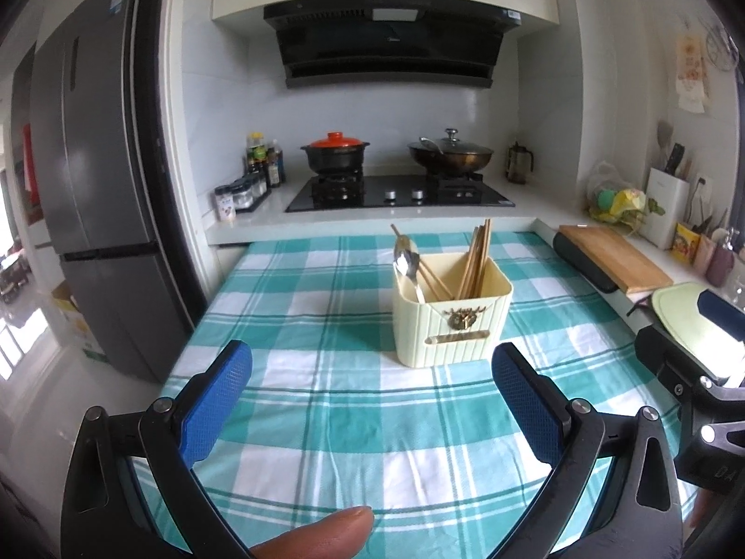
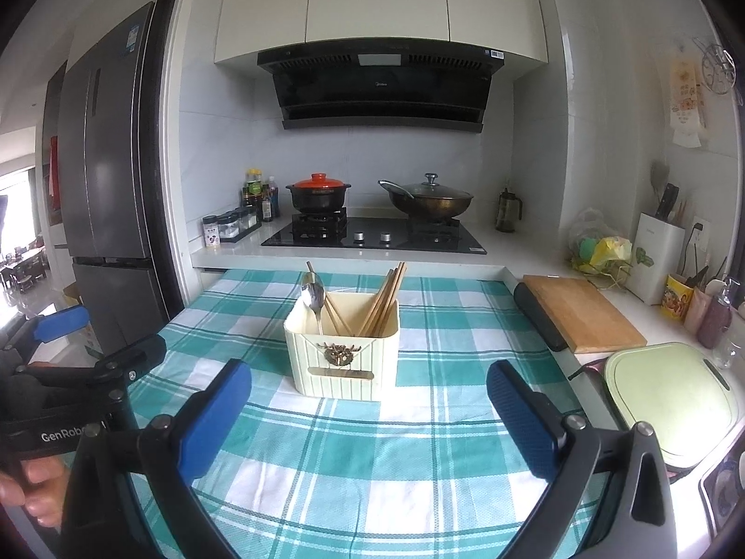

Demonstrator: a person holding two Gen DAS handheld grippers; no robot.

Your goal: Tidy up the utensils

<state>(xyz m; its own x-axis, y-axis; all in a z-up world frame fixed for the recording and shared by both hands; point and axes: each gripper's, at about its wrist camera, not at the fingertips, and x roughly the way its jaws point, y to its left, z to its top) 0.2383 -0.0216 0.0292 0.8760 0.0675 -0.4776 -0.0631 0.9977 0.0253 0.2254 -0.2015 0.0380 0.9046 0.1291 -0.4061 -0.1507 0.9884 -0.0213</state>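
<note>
A cream ribbed utensil holder [image 1: 454, 326] [image 2: 342, 358] stands on the green checked tablecloth [image 1: 326, 410] [image 2: 372, 456]. Wooden chopsticks [image 1: 477, 261] [image 2: 384, 296] lean in its right side. Metal spoons [image 1: 407, 261] [image 2: 314, 298] and more chopsticks lean in its left side. My left gripper [image 1: 372, 368] is open and empty, hovering in front of the holder. My right gripper [image 2: 368, 386] is open and empty, also just in front of the holder. The other gripper shows at the edge of each view.
A gas hob with a red-lidded pot [image 1: 335, 151] and a lidded wok [image 1: 449, 151] is behind. Seasoning bottles [image 1: 260, 172] stand left of it. A wooden cutting board [image 2: 582, 312], a green lidded appliance [image 2: 670, 400] and a knife block [image 2: 656, 251] are right. A fridge [image 1: 93, 163] is left.
</note>
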